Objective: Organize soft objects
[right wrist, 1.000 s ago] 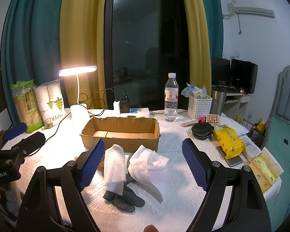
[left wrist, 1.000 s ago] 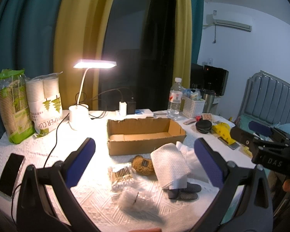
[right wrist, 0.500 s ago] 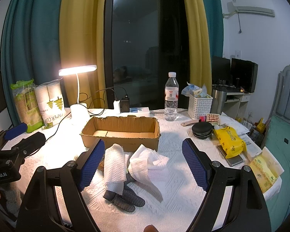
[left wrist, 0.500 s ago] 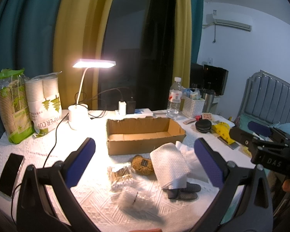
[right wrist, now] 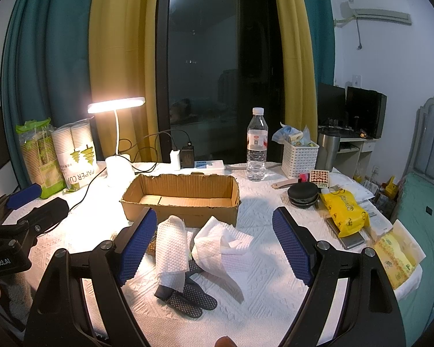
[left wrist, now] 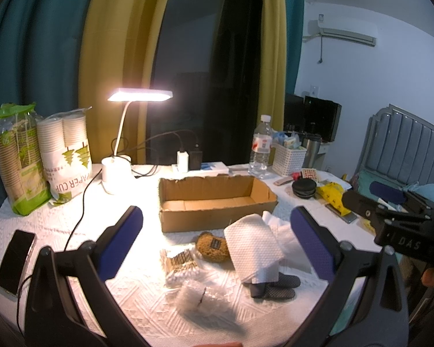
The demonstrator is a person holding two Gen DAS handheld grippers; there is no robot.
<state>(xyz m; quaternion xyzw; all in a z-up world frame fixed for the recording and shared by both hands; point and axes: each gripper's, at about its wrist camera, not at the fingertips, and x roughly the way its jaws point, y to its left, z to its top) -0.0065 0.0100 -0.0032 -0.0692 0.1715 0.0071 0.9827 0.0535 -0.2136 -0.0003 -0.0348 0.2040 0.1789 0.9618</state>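
An open cardboard box stands mid-table with nothing inside. In front of it lie a folded white towel, a crumpled white tissue, dark dotted socks, a brown plush pouch, a bag of cotton swabs and a bubble-wrap piece. My left gripper is open, hovering above these items. My right gripper is open over the towel and tissue.
A lit desk lamp, paper cup packs, a phone, a water bottle, a white basket, a black round case and a yellow packet ring the table. A cable crosses the left side.
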